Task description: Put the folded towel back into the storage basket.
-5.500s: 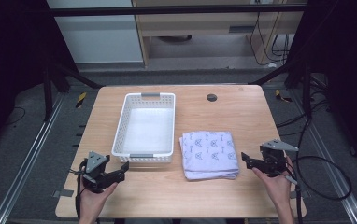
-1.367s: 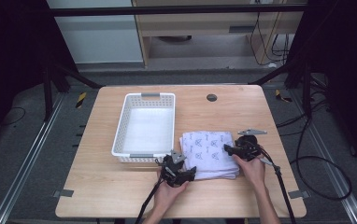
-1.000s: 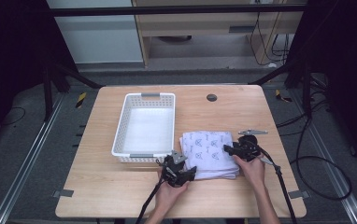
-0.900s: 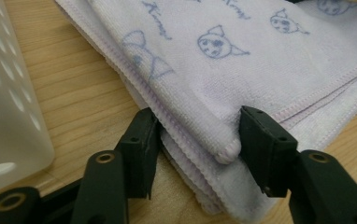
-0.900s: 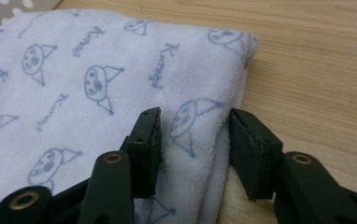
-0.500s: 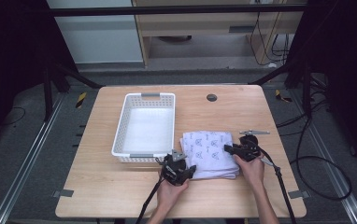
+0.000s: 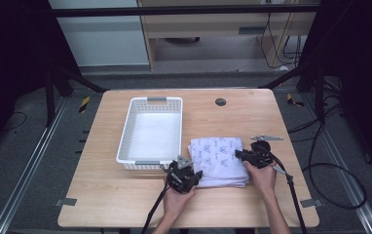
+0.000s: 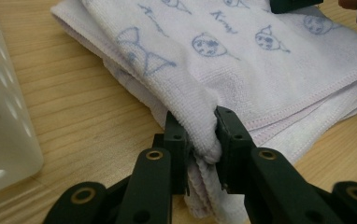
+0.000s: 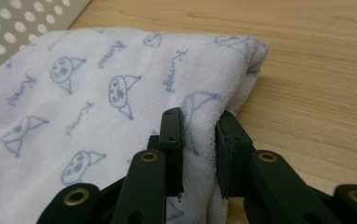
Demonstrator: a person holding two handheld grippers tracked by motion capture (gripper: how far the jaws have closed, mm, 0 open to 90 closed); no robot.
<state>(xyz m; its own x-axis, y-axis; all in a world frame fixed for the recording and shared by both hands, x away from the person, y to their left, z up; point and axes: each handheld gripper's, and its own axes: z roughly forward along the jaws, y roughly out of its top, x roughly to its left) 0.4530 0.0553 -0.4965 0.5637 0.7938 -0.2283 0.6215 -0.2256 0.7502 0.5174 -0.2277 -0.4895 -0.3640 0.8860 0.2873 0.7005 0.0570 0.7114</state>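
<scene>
Pinching towel [image 7: 219, 156] edges, left claw [image 8: 200, 140], right claw [image 9: 200, 144]

The right gripper [image 9: 200, 154] has its two black fingers [image 9: 172, 140] pinched on a raised fold of the folded white towel [image 9: 88, 107], printed with blue faces, lying on the wooden worktop [image 9: 317, 70]. A perforated white basket [image 9: 13, 23] shows beyond.

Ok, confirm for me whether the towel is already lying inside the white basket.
No, the folded towel lies on the table beside the basket, with the left gripper and right gripper each pinching an edge.
</scene>
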